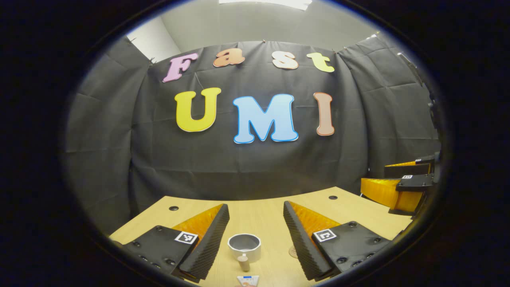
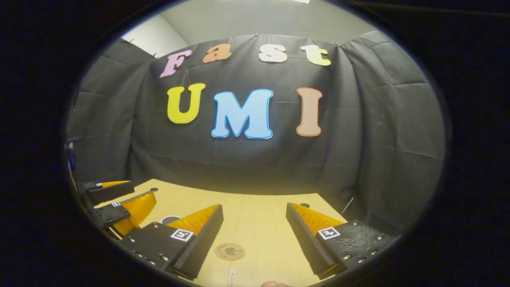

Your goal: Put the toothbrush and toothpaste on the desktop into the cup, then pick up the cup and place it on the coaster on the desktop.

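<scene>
In the left gripper view, the left gripper (image 1: 255, 235) hangs above the desktop (image 1: 259, 217) with its fingers spread wide and nothing between them. Nearest, at the bottom edge and centred between the fingers, lies the toothpaste (image 1: 247, 280) — just its flat end shows, and beyond it a small rounded cap-like piece (image 1: 243, 263), though whether the two belong together cannot be told. Just past that cap stands the cup (image 1: 244, 246), upright, its mouth open, midway between the two fingers. Beside the inner edge of the right-hand finger a sliver of the coaster (image 1: 293, 252) peeks out. Farther off, to the right of the fingers, the right gripper (image 1: 398, 187) hovers over the desk's far corner.

In the right gripper view, that gripper's fingers (image 2: 199, 235) are likewise spread apart, holding nothing. Closest, low between them and nearer the left-hand finger, is the head of the toothbrush (image 2: 232, 276). Just beyond lies the coaster, flat on the wood between the fingers — closer to the left-hand one. Farther out, left of the fingers, the left gripper hovers.
</scene>
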Demonstrator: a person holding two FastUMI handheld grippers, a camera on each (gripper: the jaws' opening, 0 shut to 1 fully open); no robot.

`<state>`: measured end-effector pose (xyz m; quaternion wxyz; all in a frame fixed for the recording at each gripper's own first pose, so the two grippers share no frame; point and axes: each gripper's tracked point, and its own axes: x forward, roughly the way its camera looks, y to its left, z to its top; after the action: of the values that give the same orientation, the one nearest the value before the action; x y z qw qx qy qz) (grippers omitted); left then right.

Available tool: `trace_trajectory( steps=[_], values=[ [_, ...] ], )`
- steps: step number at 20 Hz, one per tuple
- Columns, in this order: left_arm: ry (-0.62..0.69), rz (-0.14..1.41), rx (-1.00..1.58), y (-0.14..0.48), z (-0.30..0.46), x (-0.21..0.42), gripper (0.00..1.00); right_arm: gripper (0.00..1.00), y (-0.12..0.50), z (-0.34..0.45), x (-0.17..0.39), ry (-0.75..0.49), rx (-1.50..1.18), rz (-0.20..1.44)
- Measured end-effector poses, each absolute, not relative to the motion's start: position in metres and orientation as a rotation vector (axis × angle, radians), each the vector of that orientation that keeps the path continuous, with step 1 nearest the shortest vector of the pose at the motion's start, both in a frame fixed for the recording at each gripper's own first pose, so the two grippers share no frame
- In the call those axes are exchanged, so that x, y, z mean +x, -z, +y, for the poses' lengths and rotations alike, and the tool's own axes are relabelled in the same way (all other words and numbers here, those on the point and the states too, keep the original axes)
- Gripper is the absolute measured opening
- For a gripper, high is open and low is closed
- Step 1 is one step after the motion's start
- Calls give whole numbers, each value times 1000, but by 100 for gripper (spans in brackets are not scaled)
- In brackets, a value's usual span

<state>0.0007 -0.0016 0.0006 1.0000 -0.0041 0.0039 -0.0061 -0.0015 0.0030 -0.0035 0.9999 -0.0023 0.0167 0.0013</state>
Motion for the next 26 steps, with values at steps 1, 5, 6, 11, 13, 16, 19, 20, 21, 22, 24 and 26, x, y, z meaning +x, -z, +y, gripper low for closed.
trace_trajectory(
  steps=[1, 5, 6, 11, 13, 16, 19, 20, 21, 22, 24, 26],
  values=[
    [14, 10, -10, -1, -2, 0, 91, 97, 5, 3, 0, 0, -7, 37],
    [18, 52, -24, 9, -3, 0, 90, 97, 17, 5, -1, -2, -20, 90],
    [19, 70, -24, 15, -2, 1, 90, 97, 20, 8, -1, -10, -21, 101],
    [36, 195, -56, 47, -1, -1, 90, 96, 45, 20, -2, -54, -14, 194],
    [35, 270, -58, 67, 1, -2, 91, 98, 58, 27, -3, -72, 15, 252],
    [41, 383, -76, 95, 3, -5, 91, 98, 85, 33, -2, -88, 49, 372],
    [47, 491, -112, 120, 4, -10, 90, 98, 107, 38, -6, -90, 38, 471],
    [47, 526, -122, 129, 4, -11, 90, 98, 114, 40, -7, -95, 36, 505],
    [47, 563, -130, 137, 4, -13, 91, 98, 123, 42, -11, -99, 36, 531],
    [49, 600, -135, 146, 4, -15, 91, 98, 132, 43, -14, -102, 35, 564],
    [48, 677, -142, 165, 4, -21, 90, 98, 141, 46, -14, -116, 37, 631],
    [50, 751, -156, 178, 2, -26, 90, 98, 156, 51, -19, -123, 30, 701]
  ],
)
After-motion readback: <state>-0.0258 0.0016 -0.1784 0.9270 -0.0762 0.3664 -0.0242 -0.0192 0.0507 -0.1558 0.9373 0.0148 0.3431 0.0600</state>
